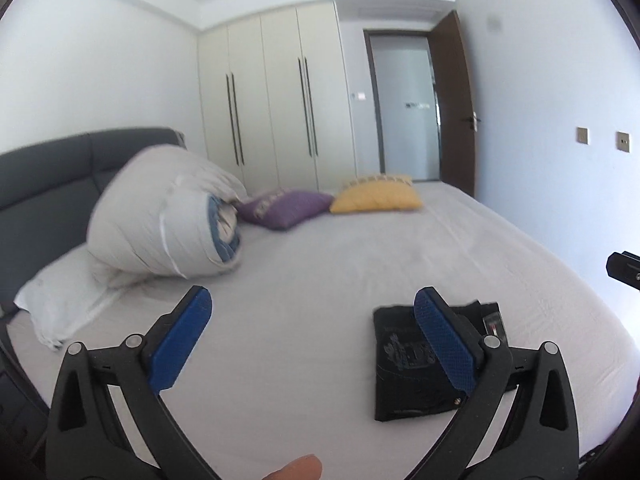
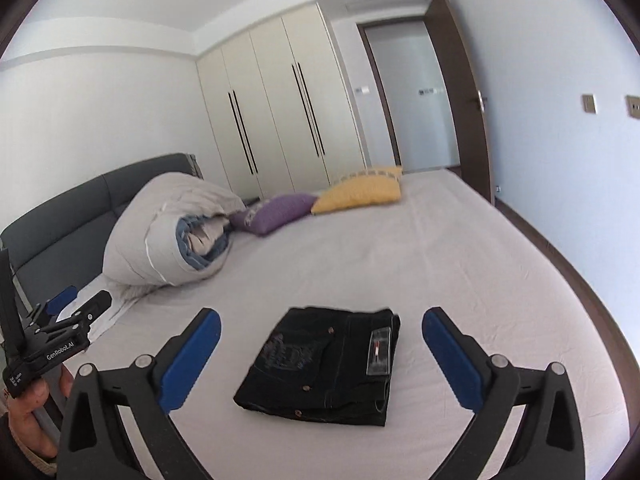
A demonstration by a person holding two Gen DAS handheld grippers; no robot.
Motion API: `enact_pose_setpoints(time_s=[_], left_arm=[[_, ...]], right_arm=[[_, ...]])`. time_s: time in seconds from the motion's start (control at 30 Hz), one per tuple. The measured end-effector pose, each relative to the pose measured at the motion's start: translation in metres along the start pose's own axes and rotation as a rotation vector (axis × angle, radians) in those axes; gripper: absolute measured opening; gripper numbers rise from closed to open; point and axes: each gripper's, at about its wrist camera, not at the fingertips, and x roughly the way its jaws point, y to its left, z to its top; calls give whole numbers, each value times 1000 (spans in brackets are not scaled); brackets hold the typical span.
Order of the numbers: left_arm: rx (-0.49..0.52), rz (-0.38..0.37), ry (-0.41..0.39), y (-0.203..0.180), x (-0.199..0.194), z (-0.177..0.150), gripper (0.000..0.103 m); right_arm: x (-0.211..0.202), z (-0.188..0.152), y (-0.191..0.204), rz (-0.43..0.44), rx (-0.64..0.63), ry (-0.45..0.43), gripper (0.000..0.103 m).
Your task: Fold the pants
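Right wrist view: a pair of black jeans (image 2: 320, 368), folded into a compact rectangle with an embroidered back pocket and a waistband label facing up, lies on the grey bedsheet (image 2: 460, 264) directly ahead of the right gripper (image 2: 322, 336), whose blue-padded fingers (image 2: 192, 356) stand wide apart above the sheet, gripping nothing. The left gripper (image 1: 312, 316), seen from its own camera, is likewise spread wide and empty, held over bare sheet just left of the jeans; its right finger overlaps the garment in the picture, though whether it touches the fabric is unclear. Towards the grey headboard (image 2: 80, 204) sits a rolled duvet (image 2: 172, 232), with a purple cushion (image 2: 276, 208) and a yellow cushion (image 2: 360, 192) beside it. A cream wardrobe (image 2: 280, 112) and an open brown door (image 2: 460, 92) stand beyond the bed.
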Motion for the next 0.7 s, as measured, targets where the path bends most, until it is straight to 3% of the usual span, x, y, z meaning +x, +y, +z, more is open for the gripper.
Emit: enact_pose_setpoints(time_s=[0.1, 0.17, 0.33, 0.43, 0.57, 0.7], left_arm=[[22, -13, -121, 14, -58, 27, 103], [63, -46, -150, 16, -81, 38, 103], [36, -96, -92, 27, -111, 45, 103], [13, -54, 88, 24, -91, 37, 103], [-29, -116, 312, 7, -61, 5, 103], [-13, -130, 441, -14, -38, -31, 103]], right_arm=[[-42, 16, 26, -38, -76, -115, 103], [-66, 26, 40, -47, -137, -175, 103], [-105, 39, 64, -61, -178, -237, 103], [-108, 40, 69, -79, -151, -168, 103], [-96, 30, 66, -158, -108, -29, 103], [-81, 6, 54, -199, -30, 80, 103]])
